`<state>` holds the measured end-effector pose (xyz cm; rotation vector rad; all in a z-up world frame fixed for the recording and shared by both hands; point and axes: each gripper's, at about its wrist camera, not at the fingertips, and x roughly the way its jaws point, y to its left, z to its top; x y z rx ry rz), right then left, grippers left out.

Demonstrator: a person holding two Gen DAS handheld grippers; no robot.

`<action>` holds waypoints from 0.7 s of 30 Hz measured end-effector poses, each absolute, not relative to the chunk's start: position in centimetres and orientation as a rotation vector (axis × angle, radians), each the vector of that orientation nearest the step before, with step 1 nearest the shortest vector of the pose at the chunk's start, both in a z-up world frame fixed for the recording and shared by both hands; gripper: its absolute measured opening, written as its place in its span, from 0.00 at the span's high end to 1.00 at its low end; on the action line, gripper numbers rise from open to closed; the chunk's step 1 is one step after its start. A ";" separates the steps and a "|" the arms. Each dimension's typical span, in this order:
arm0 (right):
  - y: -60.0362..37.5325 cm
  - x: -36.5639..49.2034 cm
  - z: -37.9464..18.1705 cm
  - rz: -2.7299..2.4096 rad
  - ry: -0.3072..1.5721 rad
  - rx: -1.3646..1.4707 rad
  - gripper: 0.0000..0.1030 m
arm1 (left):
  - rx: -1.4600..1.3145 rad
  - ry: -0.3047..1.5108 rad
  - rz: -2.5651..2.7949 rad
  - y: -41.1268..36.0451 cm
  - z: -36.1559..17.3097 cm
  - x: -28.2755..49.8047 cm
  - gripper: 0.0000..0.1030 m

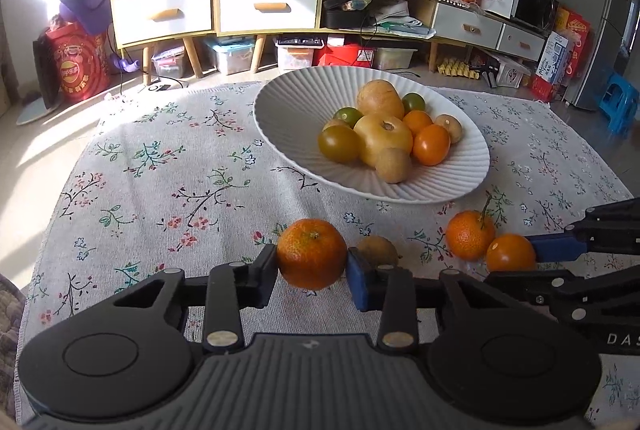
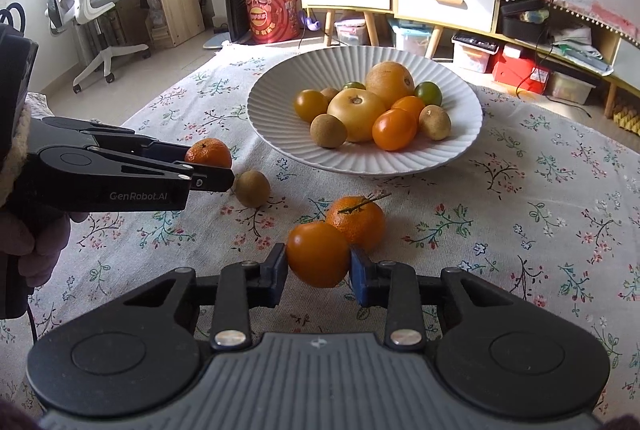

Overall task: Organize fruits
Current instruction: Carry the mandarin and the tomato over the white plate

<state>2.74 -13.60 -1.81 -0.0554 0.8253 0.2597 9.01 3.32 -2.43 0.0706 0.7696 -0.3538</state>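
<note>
two grips closed | left gripper (image 1: 312, 262) clamps mandarin (image 1: 311, 254) | right gripper (image 2: 319, 268) clamps smooth orange fruit (image 2: 318, 254) | both look light, soft-skinned, likely slippery; hold across the middle

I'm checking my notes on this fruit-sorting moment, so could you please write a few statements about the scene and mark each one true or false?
1. The left gripper has its fingers closed on a rough-skinned mandarin. True.
2. The right gripper is empty. False: its fingers grip a smooth orange fruit.
3. The white ribbed plate holds no fruit. False: several fruits are piled in it.
4. A mandarin with a stem lies on the floral tablecloth, right behind the smooth orange fruit. True.
5. A small brown fruit lies on the tablecloth, outside the plate. True.
</note>
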 end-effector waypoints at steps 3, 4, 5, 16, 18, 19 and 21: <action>-13.4 2.5 -1.2 0.267 0.811 -0.061 0.71 | 0.072 0.758 -0.368 3.1 -1.9 8.7 0.76; -13.3 2.7 -0.9 0.266 0.805 -0.067 0.71 | 0.069 0.755 -0.369 3.0 -1.7 8.6 0.76; -13.3 2.7 -0.7 0.265 0.798 -0.070 0.71 | 0.065 0.752 -0.370 2.9 -1.6 8.6 0.76; -14.5 5.7 1.5 0.199 0.715 -0.052 0.71 | 0.073 0.700 -0.370 1.8 -0.1 10.2 0.76; -14.8 6.3 1.4 0.184 0.715 -0.046 0.71 | 0.073 0.698 -0.362 1.7 -0.1 10.9 0.76; -14.8 6.6 1.4 0.178 0.712 -0.049 0.71 | 0.074 0.697 -0.358 1.7 -0.2 11.2 0.76; -14.9 7.0 1.1 0.173 0.713 -0.058 0.71 | 0.073 0.695 -0.352 1.6 -0.2 11.6 0.76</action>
